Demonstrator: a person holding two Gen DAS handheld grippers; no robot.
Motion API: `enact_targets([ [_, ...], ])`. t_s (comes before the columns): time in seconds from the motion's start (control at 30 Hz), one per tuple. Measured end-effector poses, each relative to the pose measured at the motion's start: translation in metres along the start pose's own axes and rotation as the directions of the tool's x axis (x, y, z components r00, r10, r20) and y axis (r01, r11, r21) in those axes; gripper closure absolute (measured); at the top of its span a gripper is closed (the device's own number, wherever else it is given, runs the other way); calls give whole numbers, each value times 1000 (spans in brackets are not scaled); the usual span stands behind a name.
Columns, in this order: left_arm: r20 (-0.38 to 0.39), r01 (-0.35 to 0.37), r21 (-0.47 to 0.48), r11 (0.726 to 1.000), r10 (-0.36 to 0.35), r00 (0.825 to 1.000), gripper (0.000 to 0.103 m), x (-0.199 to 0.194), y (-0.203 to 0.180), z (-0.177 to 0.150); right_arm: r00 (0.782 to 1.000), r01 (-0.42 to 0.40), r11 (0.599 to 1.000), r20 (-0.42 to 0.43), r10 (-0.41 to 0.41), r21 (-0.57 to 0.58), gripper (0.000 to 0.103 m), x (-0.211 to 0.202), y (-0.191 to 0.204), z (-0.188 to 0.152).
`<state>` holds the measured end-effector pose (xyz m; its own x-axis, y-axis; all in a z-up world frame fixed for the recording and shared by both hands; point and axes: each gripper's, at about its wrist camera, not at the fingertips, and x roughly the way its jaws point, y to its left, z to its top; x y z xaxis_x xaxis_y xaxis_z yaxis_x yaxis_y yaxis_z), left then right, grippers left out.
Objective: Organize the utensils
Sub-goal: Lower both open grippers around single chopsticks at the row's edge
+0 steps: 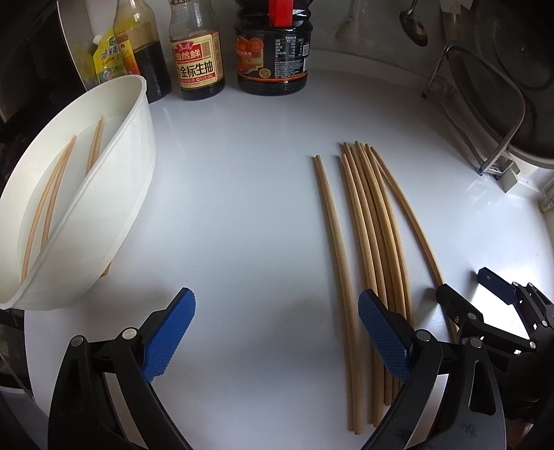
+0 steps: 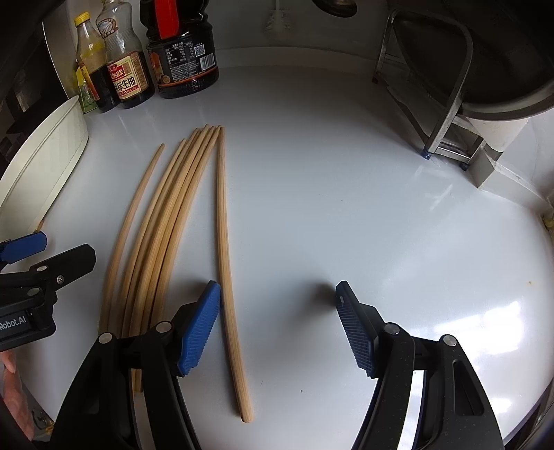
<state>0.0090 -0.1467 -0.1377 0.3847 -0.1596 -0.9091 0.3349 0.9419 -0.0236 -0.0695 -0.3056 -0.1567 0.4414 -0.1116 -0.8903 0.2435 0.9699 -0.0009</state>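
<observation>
Several wooden chopsticks (image 1: 370, 242) lie side by side on the white counter, also in the right wrist view (image 2: 162, 221). One chopstick (image 2: 225, 263) lies apart at the bunch's right side. A white divided holder (image 1: 79, 194) lies on its side at the left with a few chopsticks (image 1: 48, 204) inside; its wall shows in the right wrist view (image 2: 45, 155). My left gripper (image 1: 277, 332) is open and empty, just left of the bunch. My right gripper (image 2: 278, 325) is open and empty, its left finger beside the separate chopstick. It also shows in the left wrist view (image 1: 477, 294).
Sauce bottles (image 1: 197, 52) and a dark jar (image 1: 271, 48) stand at the back of the counter (image 1: 225, 207). A metal rack (image 2: 432, 86) with a pot (image 2: 502, 52) stands at the back right. A spoon (image 1: 413, 26) hangs on the wall.
</observation>
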Motion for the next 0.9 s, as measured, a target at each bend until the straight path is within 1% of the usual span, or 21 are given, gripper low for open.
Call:
enact_targets([
  [0.07, -5, 1, 2, 1000, -1, 1000, 10, 3, -3, 0, 1000, -17, 1000, 8, 17, 4, 37, -2, -3, -1],
  [0.27, -12, -22, 9, 1000, 22, 1000, 9, 13, -8, 3, 1000, -23, 1000, 17, 23, 1, 37, -3, -3, -1],
  [0.43, -36, -23, 3, 1000, 23, 999, 9, 20, -5, -1, 999, -28, 1000, 18, 28, -11, 37, -2, -2, 0],
  [0.6, -42, -29, -1, 1000, 29, 999, 9, 25, -3, -3, 1000, -22, 1000, 21, 22, -16, 37, 0, -2, 0],
  [0.7, -41, -33, -5, 999, 33, 999, 7, 26, -2, -3, 999, -6, 1000, 32, 7, -22, 37, 0, -1, 1],
  [0.8, -40, -36, -9, 999, 35, 999, 6, 26, 0, -3, 999, -7, 999, 34, 8, -40, 38, 3, 2, 0],
  [0.87, -36, -34, -4, 999, 34, 999, 8, 25, -1, -4, 999, -12, 999, 40, 14, -51, 38, 3, 5, 0],
  [0.9, -32, -24, -2, 1000, 24, 999, 11, 24, -1, -4, 999, -17, 998, 40, 19, -56, 38, 3, 6, 1],
])
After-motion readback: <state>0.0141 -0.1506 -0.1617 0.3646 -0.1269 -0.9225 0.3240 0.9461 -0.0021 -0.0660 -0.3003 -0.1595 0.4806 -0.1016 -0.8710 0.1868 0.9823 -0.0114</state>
